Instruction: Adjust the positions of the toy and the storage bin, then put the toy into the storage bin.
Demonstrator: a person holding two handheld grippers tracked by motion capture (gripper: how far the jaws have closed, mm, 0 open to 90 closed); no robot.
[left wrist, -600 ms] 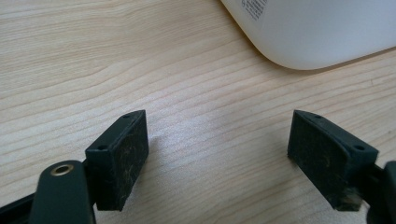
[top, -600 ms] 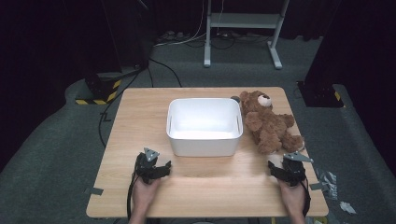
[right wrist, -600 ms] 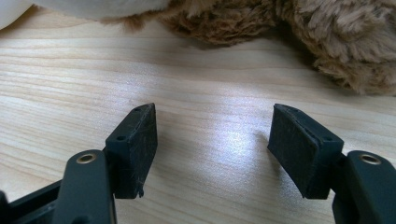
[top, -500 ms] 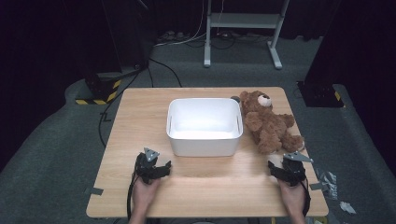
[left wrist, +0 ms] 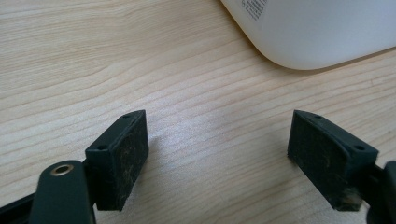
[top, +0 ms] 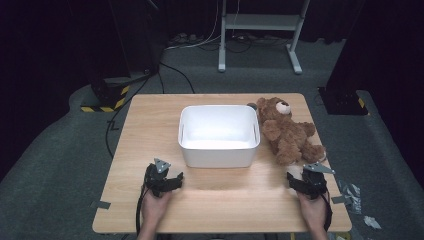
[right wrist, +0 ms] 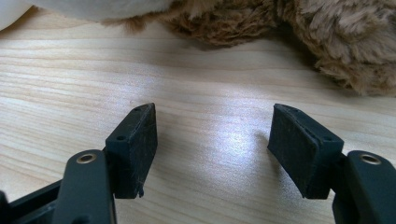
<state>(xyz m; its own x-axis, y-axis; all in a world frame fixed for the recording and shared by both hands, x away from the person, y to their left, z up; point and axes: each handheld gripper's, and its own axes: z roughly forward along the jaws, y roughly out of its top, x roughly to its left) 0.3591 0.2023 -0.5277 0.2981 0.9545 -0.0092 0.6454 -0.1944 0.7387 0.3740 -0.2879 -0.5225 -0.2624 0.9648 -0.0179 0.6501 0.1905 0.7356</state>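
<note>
On the table's (top: pixel 150 125) right side, just beside the white bin (top: pixel 219 135), lies your teddy bear (top: pixel 287 132): shaggy brown fur, paler muzzle, sprawled on its back. Your right gripper (top: pixel 305 179) sits near its foot, jaws spread wide and empty; your left gripper (top: pixel 172 181) gapes likewise.

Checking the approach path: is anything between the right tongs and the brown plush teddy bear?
Nothing visible. The right tongs stand open on the bare wooden table, and the brown plush teddy bear lies just ahead of them, beside the white plastic tub.
</note>
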